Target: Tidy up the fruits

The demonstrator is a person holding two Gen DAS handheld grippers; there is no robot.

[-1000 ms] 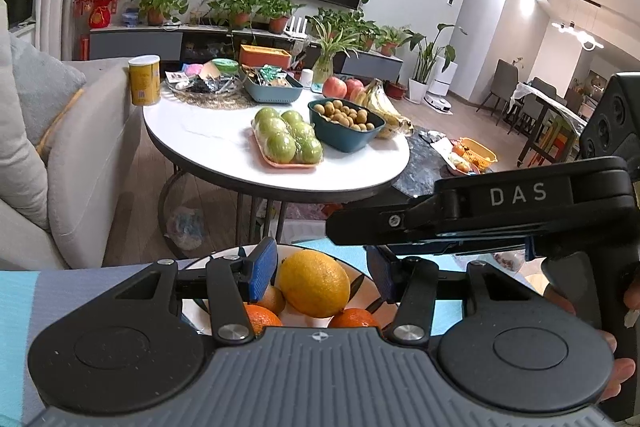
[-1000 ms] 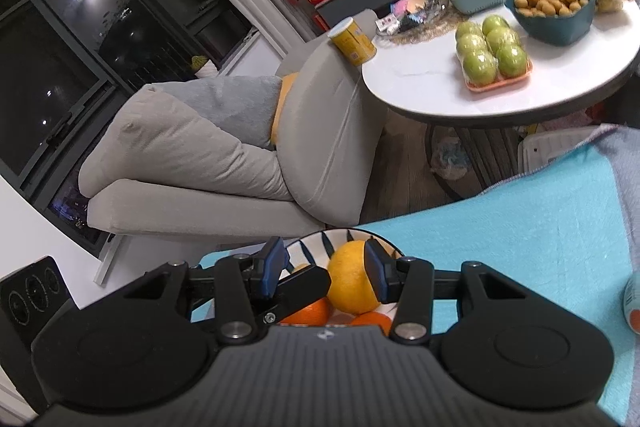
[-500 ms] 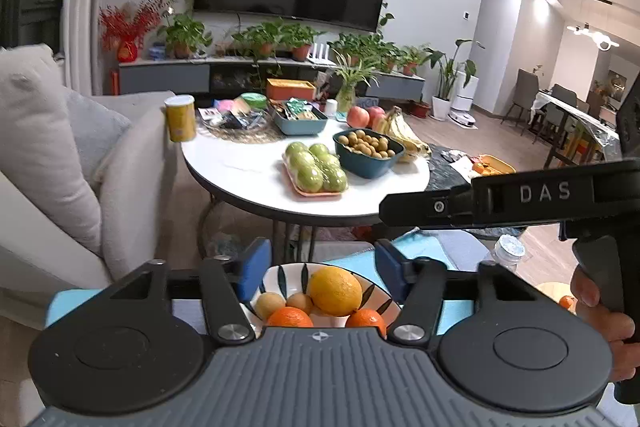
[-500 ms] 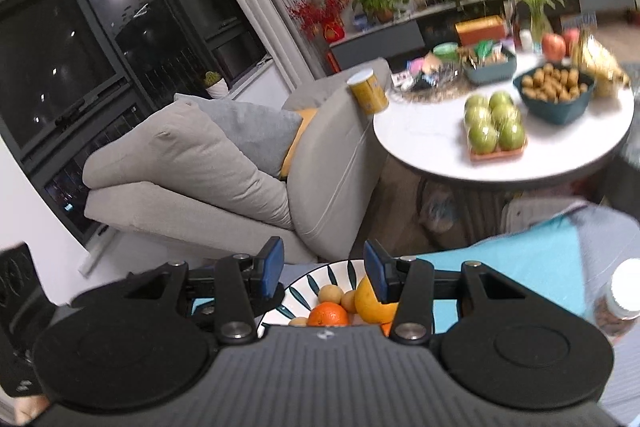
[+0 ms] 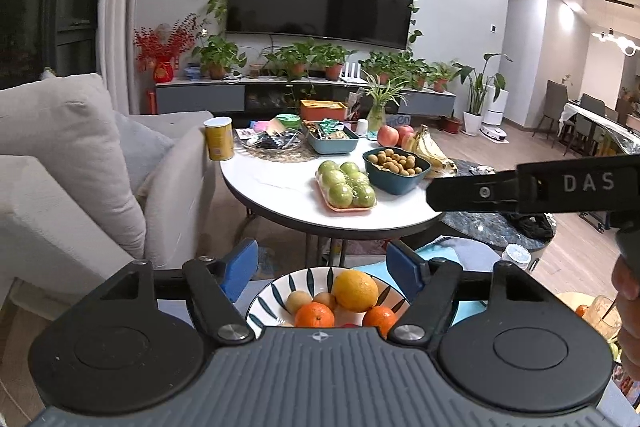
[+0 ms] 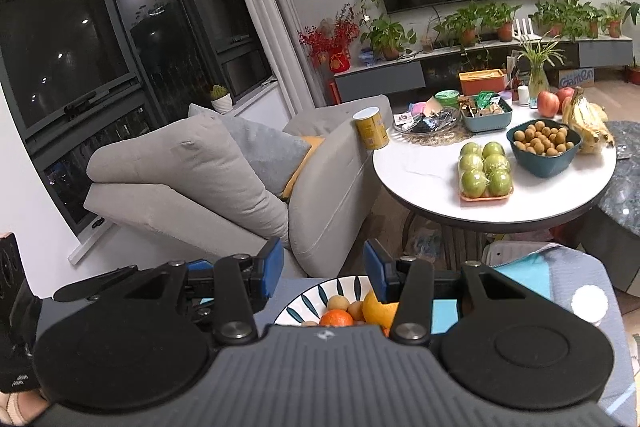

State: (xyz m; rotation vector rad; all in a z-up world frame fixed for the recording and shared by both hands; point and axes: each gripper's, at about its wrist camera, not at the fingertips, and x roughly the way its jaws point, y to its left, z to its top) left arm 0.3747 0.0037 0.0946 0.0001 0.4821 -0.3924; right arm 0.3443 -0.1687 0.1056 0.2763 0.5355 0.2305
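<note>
Only rightward: window (image 6: 80,75), cactus (image 6: 219,91)

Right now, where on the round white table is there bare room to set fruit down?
The near-left of the table is bare, bordered by the yellow can, the doily and the green apples. The far and right side is crowded: snack tray, longan bowl, bananas.
</note>
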